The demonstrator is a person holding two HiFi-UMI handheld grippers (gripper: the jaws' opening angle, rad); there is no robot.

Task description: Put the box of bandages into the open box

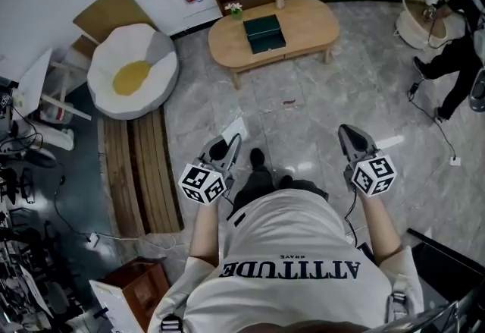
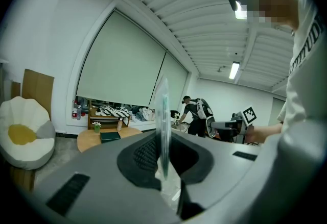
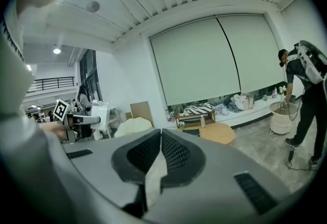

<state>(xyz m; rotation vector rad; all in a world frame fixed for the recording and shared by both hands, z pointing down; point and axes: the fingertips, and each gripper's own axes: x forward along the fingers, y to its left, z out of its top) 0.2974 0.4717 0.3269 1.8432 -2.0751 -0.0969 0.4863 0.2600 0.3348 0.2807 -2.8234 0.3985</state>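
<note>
Left gripper (image 1: 226, 148) pinching thin clear sheet (image 2: 163, 113), oval wooden table (image 1: 227, 39)

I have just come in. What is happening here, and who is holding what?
A person stands with a gripper in each hand. The left gripper is shut on a thin, pale flat package, probably the bandages. The right gripper is shut and empty. Some way ahead, an oval wooden table carries a dark green box, which seems to lie open; the package has not reached it yet. Another person is busy at a basket on the far right.
</note>
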